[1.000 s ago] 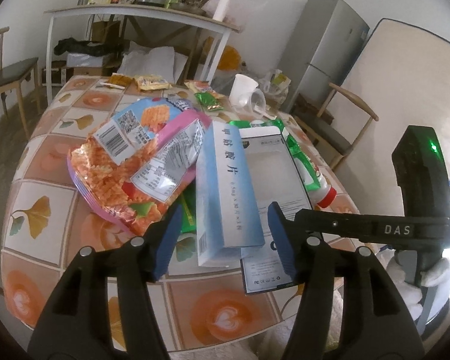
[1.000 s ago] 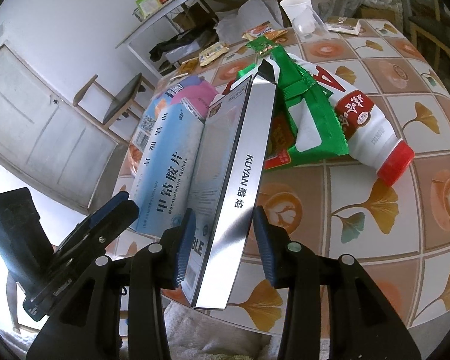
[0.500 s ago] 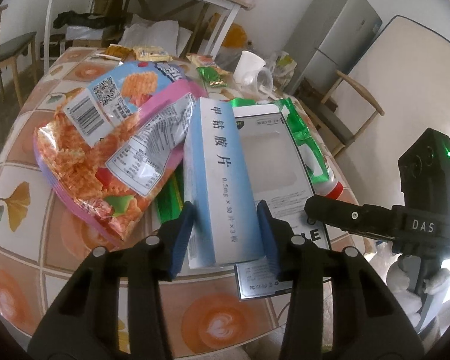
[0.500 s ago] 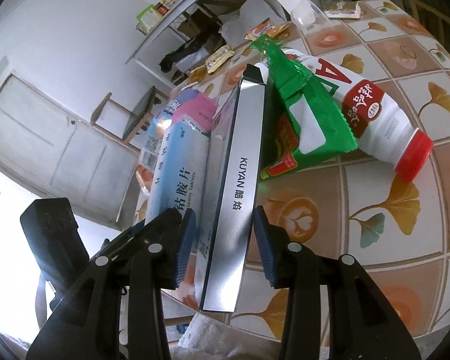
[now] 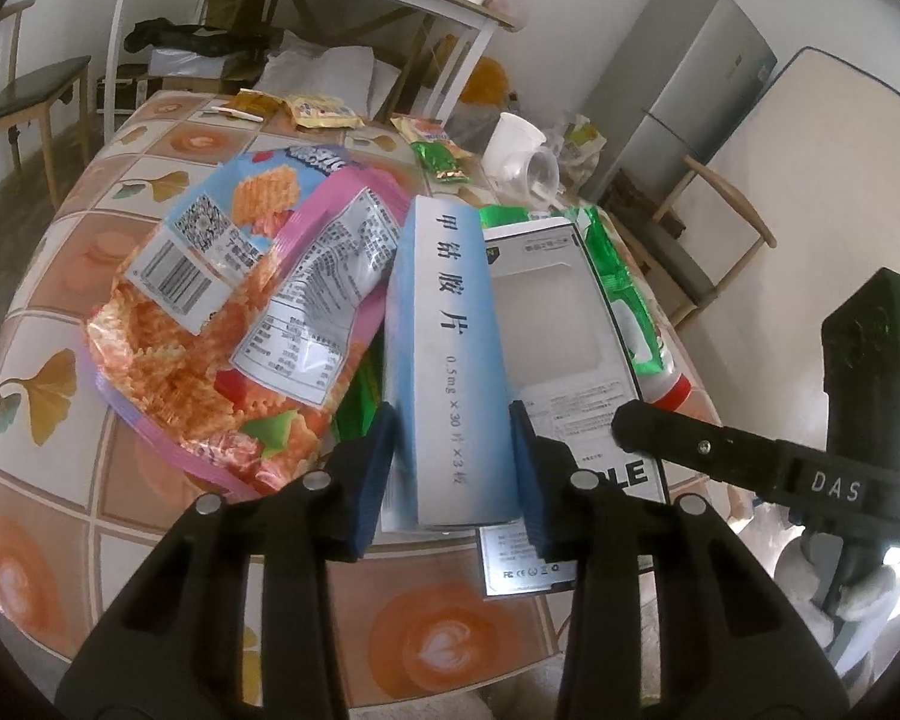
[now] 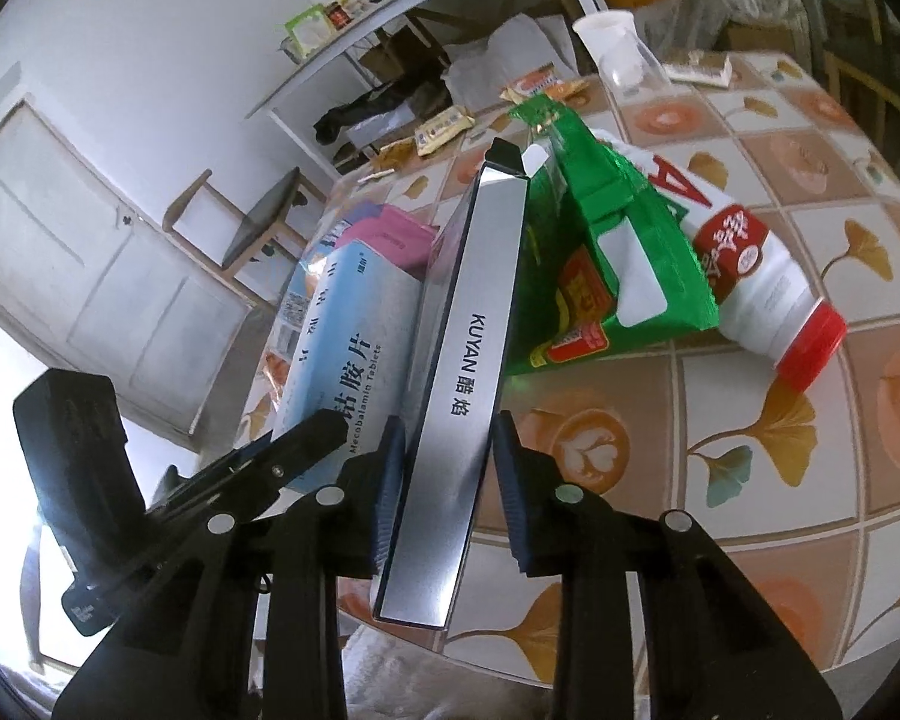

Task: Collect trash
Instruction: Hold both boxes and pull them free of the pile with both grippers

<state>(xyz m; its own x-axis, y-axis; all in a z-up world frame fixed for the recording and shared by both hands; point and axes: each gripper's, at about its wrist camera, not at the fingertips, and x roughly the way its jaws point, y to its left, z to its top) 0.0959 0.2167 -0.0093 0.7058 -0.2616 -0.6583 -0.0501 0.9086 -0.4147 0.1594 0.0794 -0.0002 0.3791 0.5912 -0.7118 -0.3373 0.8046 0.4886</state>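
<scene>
Together the two wrist views complement each other. From my left wrist camera I see the left gripper [image 5: 453, 468] with its blue pads pressed on both sides of the pale blue tablet box [image 5: 447, 360], clamped on its near end at 6 o'clock. That view alone shows the printed back of the flat white box [image 5: 561, 360], the barcode side of the orange-and-pink snack bag [image 5: 228, 324] at 9 o'clock, and the overturned cups [image 5: 525, 153] at 12 o'clock.

From my right wrist camera I see the right gripper [image 6: 447, 480] astride the flat white box [image 6: 468, 372], shown here edge-on as a silver side marked KUYAN. Its left pad touches the box; a narrow gap shows beside the right pad, so I cannot tell whether the grip is firm. Only this view gives the green snack bag [image 6: 612, 252] whole and the white bottle [image 6: 756, 282] with red cap lying on its side at 2 o'clock, partly beneath that bag.

Both boxes lie side by side, touching, at the near edge of the tiled table [image 6: 810, 450], leaning on the trash behind.
</scene>
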